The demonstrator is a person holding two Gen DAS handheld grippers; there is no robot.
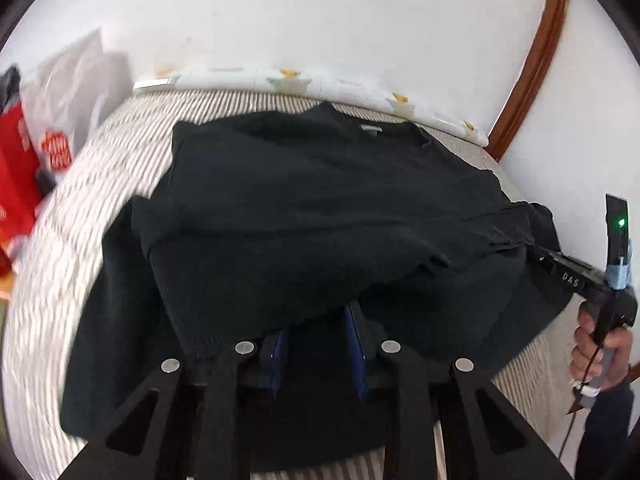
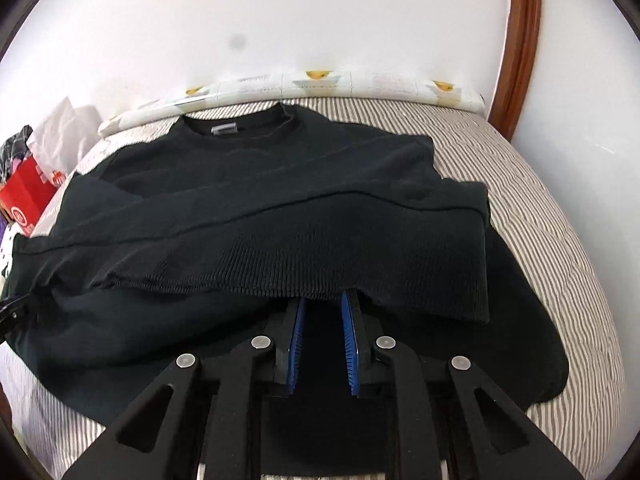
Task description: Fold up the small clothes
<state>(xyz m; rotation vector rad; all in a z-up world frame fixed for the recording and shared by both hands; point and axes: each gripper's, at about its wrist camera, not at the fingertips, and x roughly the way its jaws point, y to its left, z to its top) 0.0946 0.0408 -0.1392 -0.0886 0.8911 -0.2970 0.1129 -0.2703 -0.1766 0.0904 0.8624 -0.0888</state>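
Striped bed [image 2: 520, 184] under half-folded black ribbed sweater [image 2: 280, 208], hem doubled toward collar.

Striped bedcover [image 2: 520, 184]; red box [image 2: 28, 196]; white wall [image 2: 280, 20].

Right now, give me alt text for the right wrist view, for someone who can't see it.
A black sweater lies on a striped bed, its ribbed hem folded up toward the collar. The right gripper reaches under that hem, blue fingers parted.
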